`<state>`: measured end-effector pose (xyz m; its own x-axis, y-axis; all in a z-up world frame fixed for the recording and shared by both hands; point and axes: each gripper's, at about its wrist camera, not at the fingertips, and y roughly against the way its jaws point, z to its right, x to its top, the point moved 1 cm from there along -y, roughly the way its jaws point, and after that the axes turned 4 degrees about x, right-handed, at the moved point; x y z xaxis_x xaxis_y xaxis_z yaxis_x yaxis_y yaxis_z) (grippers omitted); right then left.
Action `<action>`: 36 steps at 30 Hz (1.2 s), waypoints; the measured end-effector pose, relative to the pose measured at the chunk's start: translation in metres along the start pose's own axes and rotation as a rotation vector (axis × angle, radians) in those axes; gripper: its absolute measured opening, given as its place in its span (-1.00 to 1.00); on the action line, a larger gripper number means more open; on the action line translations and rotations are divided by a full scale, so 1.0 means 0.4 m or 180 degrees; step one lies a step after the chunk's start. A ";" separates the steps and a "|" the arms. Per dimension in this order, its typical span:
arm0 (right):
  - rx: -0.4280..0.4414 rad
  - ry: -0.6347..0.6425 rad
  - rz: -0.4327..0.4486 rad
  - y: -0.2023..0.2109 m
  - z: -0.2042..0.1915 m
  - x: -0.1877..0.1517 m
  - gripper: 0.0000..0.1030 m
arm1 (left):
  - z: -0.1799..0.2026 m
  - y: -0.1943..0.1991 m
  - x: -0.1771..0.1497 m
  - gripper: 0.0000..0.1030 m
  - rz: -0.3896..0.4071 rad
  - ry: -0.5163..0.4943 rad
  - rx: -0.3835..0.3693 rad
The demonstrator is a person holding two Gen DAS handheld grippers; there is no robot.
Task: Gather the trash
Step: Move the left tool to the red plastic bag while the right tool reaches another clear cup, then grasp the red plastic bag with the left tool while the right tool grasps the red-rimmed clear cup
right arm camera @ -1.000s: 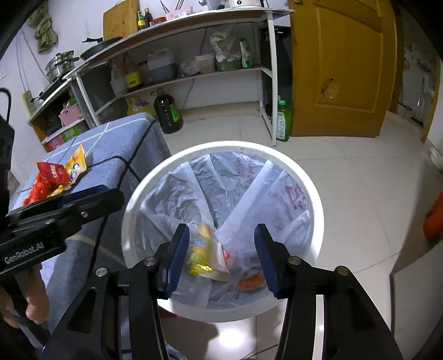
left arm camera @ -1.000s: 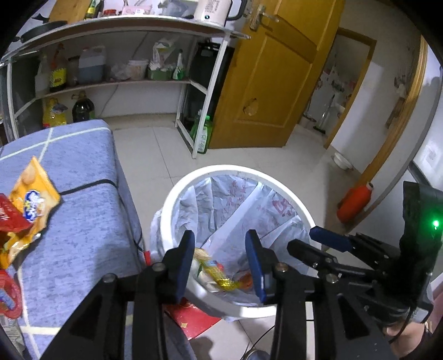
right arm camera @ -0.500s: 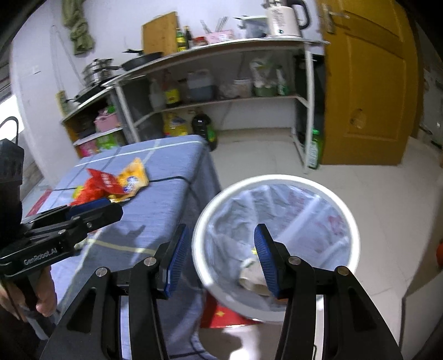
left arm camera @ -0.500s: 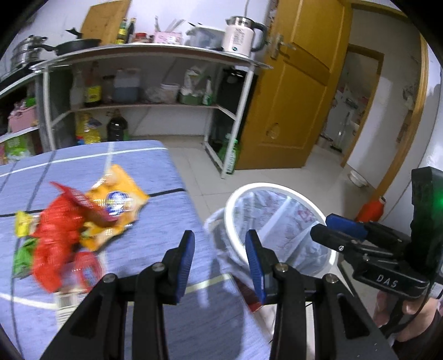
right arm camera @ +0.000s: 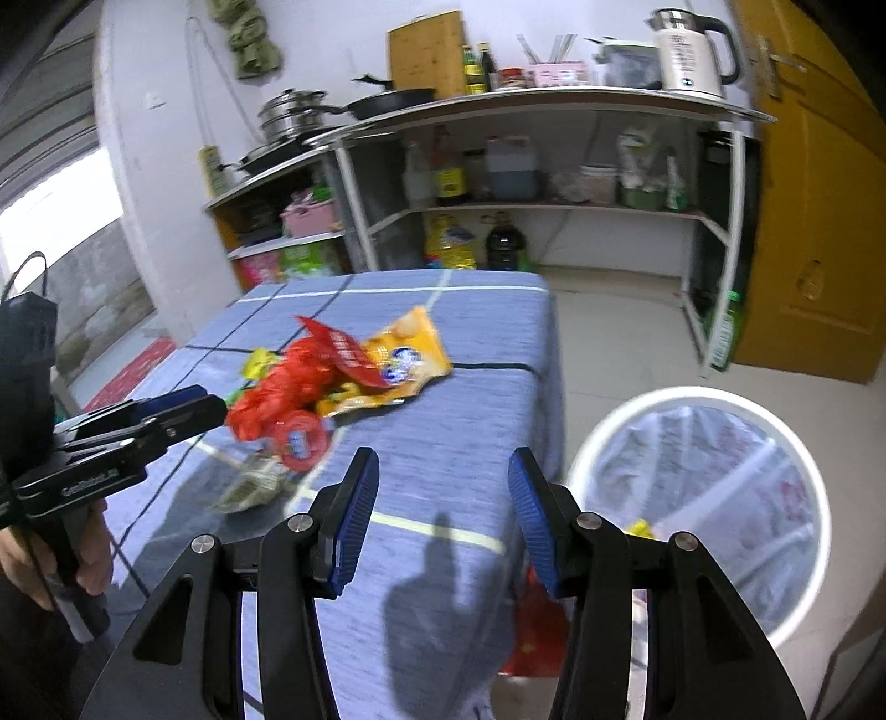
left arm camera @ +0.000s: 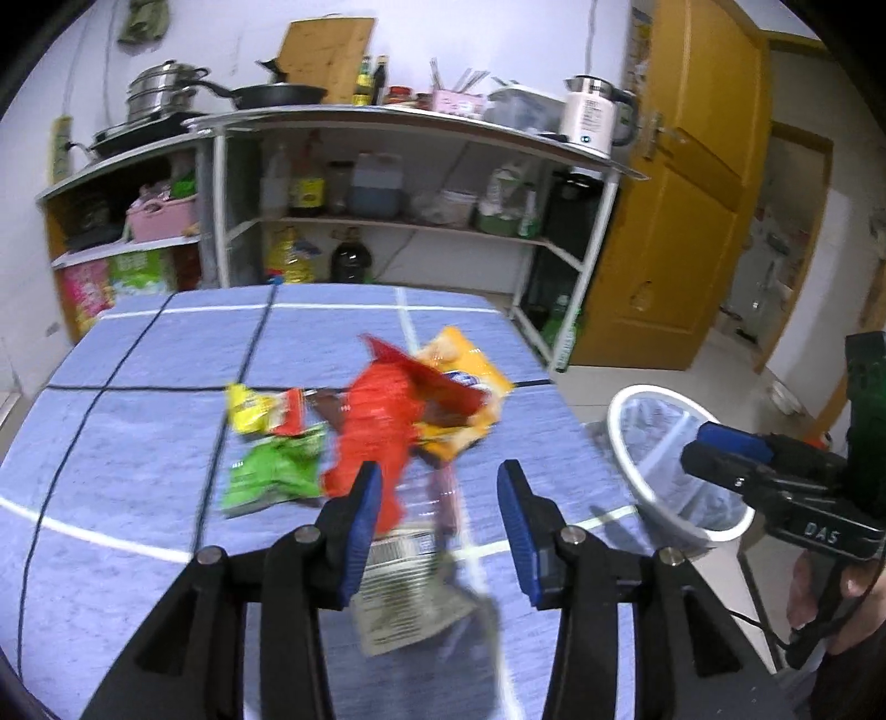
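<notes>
Ahead, a blue-clothed surface (left arm camera: 138, 443) carries a heap of wrappers (left arm camera: 382, 432); the bin (right arm camera: 698, 498) stands right. Both left tongs (left arm camera: 437, 512) and right tongs (right arm camera: 443, 515) are held apart, empty. Overlapped wrappers could be dragged off the edge.

Walls: white plaster (right arm camera: 149, 166), a green cloth (right arm camera: 249, 41) hanging high up
Floor: pale glossy tiles (right arm camera: 620, 343)
Table: covered by a blue cloth (left arm camera: 138, 421) with white and black grid lines
Shelving: white metal-framed unit (left arm camera: 387, 119) along the back wall, two tiers, lower shelf (left arm camera: 410, 224) stocked with bottles and containers
Shelf top: black frying pan (left arm camera: 282, 94), stacked steel pots (left arm camera: 158, 94), wooden cutting board (left arm camera: 324, 55), white electric kettle (left arm camera: 592, 119)
Door: yellow-brown wood (left arm camera: 681, 221), right of the shelving
Window: bright daylight at the left edge (right arm camera: 50, 221)
Floor storage: dark oil bottle (right arm camera: 504, 246) under the shelving
</notes>
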<state>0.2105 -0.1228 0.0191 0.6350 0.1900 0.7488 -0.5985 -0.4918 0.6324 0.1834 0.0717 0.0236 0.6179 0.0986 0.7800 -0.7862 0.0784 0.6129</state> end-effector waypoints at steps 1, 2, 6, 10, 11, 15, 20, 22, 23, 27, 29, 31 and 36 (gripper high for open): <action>0.0031 0.0034 -0.0014 -0.011 -0.015 0.003 -0.03 | -0.015 -0.002 -0.001 -0.13 -0.0013 0.0024 0.0027; 0.0060 0.0060 -0.0027 -0.019 -0.028 0.005 -0.03 | -0.026 -0.006 -0.002 -0.13 -0.0023 0.0042 0.0042; 0.0130 0.0149 -0.0082 -0.051 -0.060 0.008 -0.03 | -0.065 -0.031 -0.007 -0.13 -0.0084 0.0103 0.0077; 0.0139 0.0190 -0.0150 -0.076 -0.068 0.007 -0.03 | -0.084 -0.071 -0.011 -0.13 -0.0177 0.0099 0.0078; 0.0137 0.0189 -0.0164 -0.080 -0.068 0.006 -0.03 | -0.086 -0.086 -0.008 -0.13 -0.0204 0.0100 0.0086; 0.0141 0.0174 -0.0194 -0.092 -0.064 0.008 -0.03 | -0.080 -0.134 0.003 -0.13 -0.0278 0.0087 0.0071; 0.0191 0.0189 -0.0228 -0.106 -0.072 0.015 -0.03 | -0.059 -0.175 0.015 -0.13 -0.0347 0.0036 0.0017; 0.0223 0.0213 -0.0250 -0.114 -0.080 0.016 -0.03 | -0.060 -0.195 0.017 -0.21 -0.0427 0.0049 0.0006; 0.0240 0.0227 -0.0267 -0.120 -0.084 0.017 -0.03 | -0.062 -0.199 0.014 -0.26 -0.0453 0.0074 -0.0008; 0.0292 0.0275 -0.0319 -0.142 -0.098 0.017 -0.03 | -0.086 -0.177 0.012 -0.33 -0.0392 0.0175 -0.0026; 0.0314 0.0302 -0.0339 -0.152 -0.108 0.017 -0.03 | -0.110 -0.150 0.012 -0.34 -0.0330 0.0242 -0.0013; 0.0350 0.0351 -0.0368 -0.165 -0.124 0.018 -0.03 | -0.134 -0.119 0.014 -0.34 -0.0247 0.0291 0.0021; 0.0409 0.0577 -0.0497 -0.216 -0.176 0.024 -0.03 | -0.194 -0.052 0.003 -0.34 -0.0124 0.0437 0.0040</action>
<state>0.2339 -0.0187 -0.0142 0.6100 0.4154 0.6748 -0.4260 -0.5462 0.7212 0.2004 0.1473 0.0019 0.6415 0.2307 0.7317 -0.7612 0.0723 0.6445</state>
